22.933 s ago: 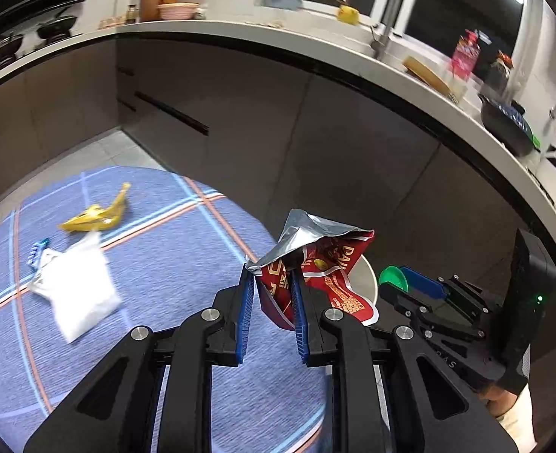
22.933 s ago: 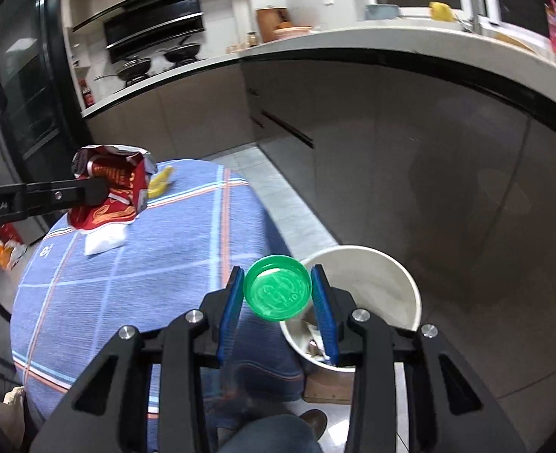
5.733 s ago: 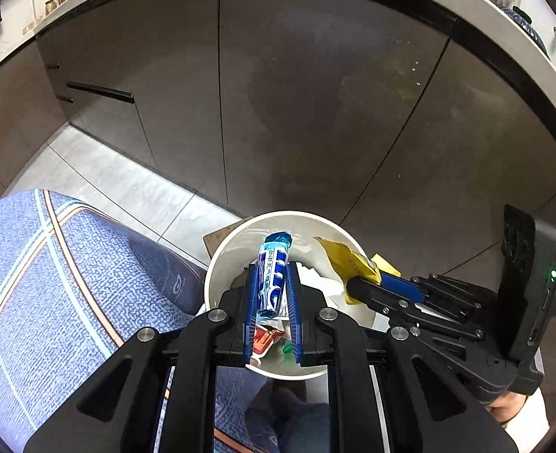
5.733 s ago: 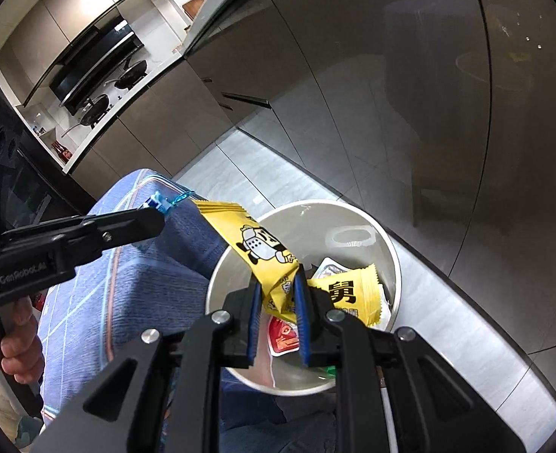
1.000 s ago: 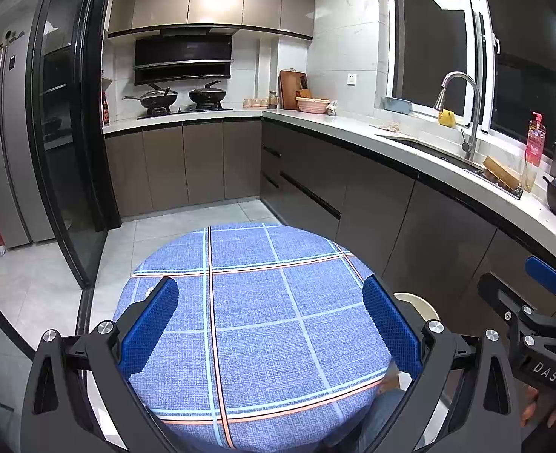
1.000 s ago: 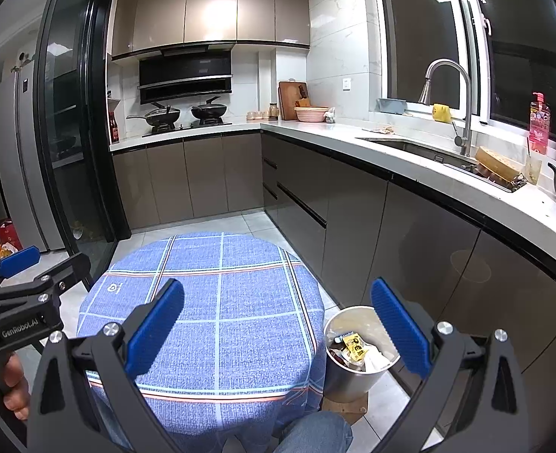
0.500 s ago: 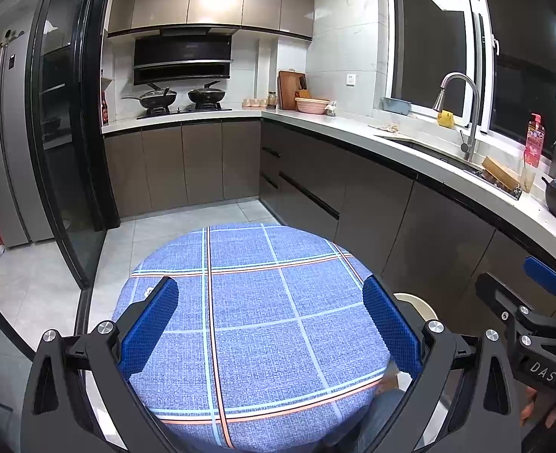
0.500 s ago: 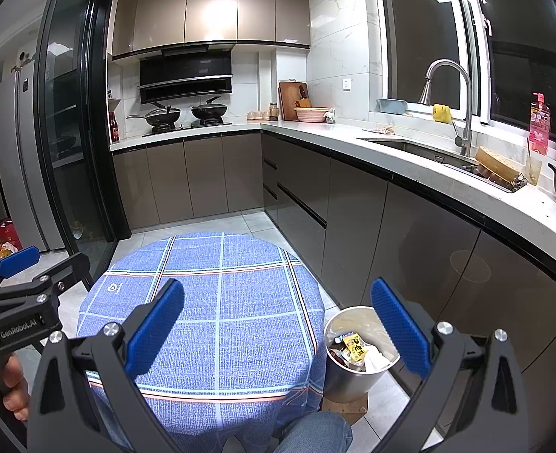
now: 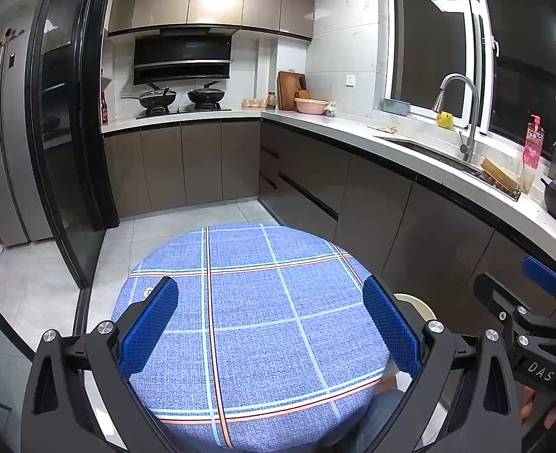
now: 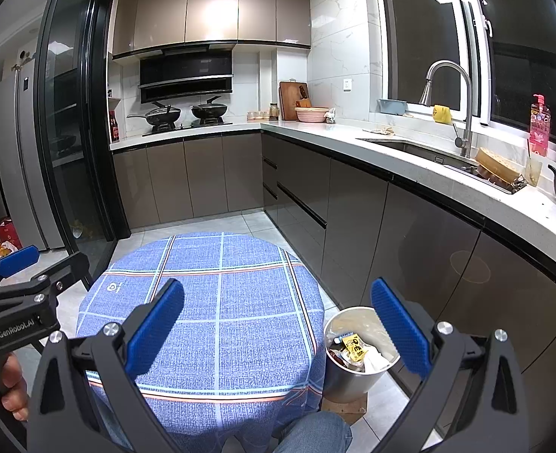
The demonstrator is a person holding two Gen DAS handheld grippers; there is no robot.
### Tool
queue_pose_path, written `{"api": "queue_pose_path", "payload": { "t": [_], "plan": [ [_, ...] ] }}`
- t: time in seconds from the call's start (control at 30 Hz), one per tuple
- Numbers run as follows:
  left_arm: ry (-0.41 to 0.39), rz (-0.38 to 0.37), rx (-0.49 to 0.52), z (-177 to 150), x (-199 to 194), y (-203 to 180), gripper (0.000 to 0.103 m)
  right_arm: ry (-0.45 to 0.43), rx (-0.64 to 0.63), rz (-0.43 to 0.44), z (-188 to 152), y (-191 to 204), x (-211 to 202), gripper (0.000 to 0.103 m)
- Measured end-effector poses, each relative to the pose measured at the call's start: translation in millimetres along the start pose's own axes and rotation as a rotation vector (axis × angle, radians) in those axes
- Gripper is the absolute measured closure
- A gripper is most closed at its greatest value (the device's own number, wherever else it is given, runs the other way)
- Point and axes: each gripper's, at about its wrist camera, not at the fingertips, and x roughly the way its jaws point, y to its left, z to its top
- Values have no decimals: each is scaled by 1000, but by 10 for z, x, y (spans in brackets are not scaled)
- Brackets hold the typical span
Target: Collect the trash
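The round table with a blue plaid cloth (image 9: 255, 302) (image 10: 217, 302) lies in front of both grippers, with nothing on it. My left gripper (image 9: 270, 324) is wide open and empty, held above the table's near edge. My right gripper (image 10: 278, 328) is wide open and empty, to the right of it. The metal trash bin (image 10: 338, 373) stands on the floor at the table's right side, holding a yellow wrapper (image 10: 354, 345), white paper and other trash. Only the bin's rim (image 9: 415, 302) shows in the left wrist view.
Grey kitchen cabinets (image 10: 353, 211) and a white counter (image 10: 410, 158) with a sink run along the right and back. A glass sliding door (image 9: 63, 151) stands on the left. Tiled floor (image 9: 33, 287) surrounds the table. A person's knee (image 10: 315, 430) is below the table's edge.
Nothing has visibly changed over the last second. Before that, both grippers held wrappers over the bin; now they are open, empty and drawn back.
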Motion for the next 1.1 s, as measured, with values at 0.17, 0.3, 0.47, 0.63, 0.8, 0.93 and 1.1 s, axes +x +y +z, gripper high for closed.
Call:
{"api": "queue_pose_path", "payload": {
  "t": [0.17, 0.3, 0.47, 0.63, 0.8, 0.93, 1.1],
  "plan": [
    [-1, -1, -1, 3, -2, -17, 8, -1, 0, -1, 8, -10, 0, 3],
    [-1, -1, -1, 2, -5, -18, 8, -1, -2, -1, 11, -15, -1, 3],
    [-1, -1, -1, -1, -4, -21, 8, -2, -3, -1, 13, -14, -8, 3],
    [-3, 0, -1, -4, -7, -31, 8, -1, -3, -1, 13, -11, -4, 3],
    [-3, 0, -3, -3, -2, -46, 8, -1, -3, -1, 13, -11, -2, 3],
    [-4, 1, -3, -4, -8, -57, 8, 0, -3, -1, 18, -9, -3, 3],
    [-6, -2, -3, 2, -11, -79, 8, -1, -5, -1, 18, -11, -2, 3]
  ]
}}
